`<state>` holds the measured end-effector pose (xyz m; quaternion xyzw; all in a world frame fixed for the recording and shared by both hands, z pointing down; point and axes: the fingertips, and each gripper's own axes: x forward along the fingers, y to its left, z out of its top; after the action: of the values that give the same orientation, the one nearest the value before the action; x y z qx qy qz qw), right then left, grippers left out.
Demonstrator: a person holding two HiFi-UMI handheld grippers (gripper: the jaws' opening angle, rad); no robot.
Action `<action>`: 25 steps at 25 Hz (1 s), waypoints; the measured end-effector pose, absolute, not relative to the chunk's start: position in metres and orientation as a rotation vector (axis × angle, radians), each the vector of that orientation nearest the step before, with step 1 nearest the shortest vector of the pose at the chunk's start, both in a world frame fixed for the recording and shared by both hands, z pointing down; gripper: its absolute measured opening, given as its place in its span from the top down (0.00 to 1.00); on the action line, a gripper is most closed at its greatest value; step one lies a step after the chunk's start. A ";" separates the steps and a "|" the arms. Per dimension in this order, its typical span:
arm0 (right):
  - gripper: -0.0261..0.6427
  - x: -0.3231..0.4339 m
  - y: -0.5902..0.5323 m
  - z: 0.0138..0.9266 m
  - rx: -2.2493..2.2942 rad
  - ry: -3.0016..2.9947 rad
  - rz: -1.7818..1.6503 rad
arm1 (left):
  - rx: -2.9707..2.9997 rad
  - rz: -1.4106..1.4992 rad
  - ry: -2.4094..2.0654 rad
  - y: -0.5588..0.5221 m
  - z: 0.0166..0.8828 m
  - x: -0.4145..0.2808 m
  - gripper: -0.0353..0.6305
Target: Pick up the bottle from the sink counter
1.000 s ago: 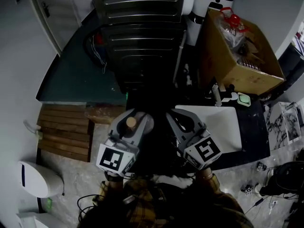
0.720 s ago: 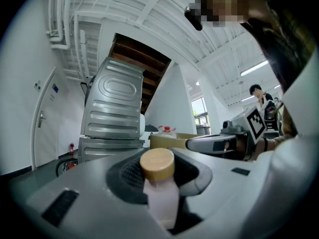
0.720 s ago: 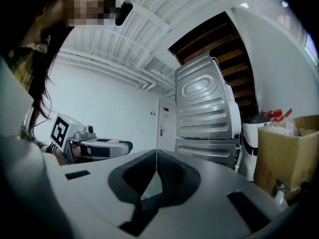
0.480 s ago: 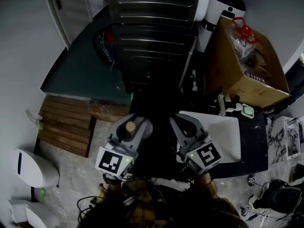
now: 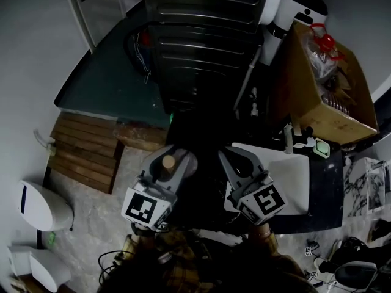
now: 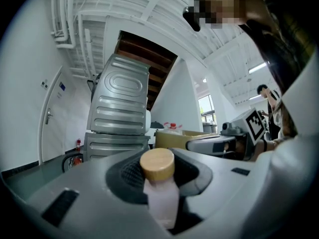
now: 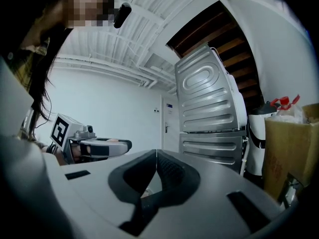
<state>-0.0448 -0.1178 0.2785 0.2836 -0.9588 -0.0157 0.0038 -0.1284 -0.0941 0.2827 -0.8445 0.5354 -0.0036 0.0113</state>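
Hardly anything about the two tools has shifted over the last second; in the head view both sit in the same spot, side by side, while the surroundings have slid slightly, so the cardboard box (image 5: 324,84) now lies a little further right and lower.

The left hand-held gripper (image 5: 173,162) has its jaws part way open and pressed against the sides of the bottle (image 6: 162,198). The bottle is a small, pale pinkish one with a round wooden-looking cap (image 6: 157,164). It stands upright between the dark ribbed pads, with the cap rising above them. In the head view only the cap shows, as a tan disc at the front of that tool. The bottle is off the tabletop (image 5: 330,191), held up to the left of it above the pale stone floor (image 5: 91,212).

The right hand-held gripper (image 7: 156,161) has its jaws closed together, pad against pad, with nothing between them. In the head view it hangs over the near left edge of the white sink (image 5: 293,173), which is set into the dark tabletop.

Ahead of both tools stands a tall ribbed metal appliance (image 5: 208,35), with the cardboard box to its right behind the sink. A set of wooden slats (image 5: 85,154) lies on the floor to the left, and a rounded white object (image 5: 40,203) sits nearer the lower left corner.
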 end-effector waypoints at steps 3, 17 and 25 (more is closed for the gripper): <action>0.94 -0.045 -0.120 0.281 0.880 -3.001 -0.049 | -2.642 -0.018 1.671 -0.097 0.284 -0.128 0.76; 0.94 -0.043 -0.123 0.287 0.880 -2.973 -0.056 | -2.638 -0.021 1.625 -0.106 0.290 -0.127 0.76; 0.94 -0.050 -0.120 0.290 0.867 -2.938 -0.049 | -2.663 -0.008 1.624 -0.110 0.293 -0.130 0.76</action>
<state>-0.0503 -0.1203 0.2898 0.2827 -0.9583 -0.0160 0.0389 -0.1296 -0.1100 0.2934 -0.8537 0.5206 -0.0025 0.0111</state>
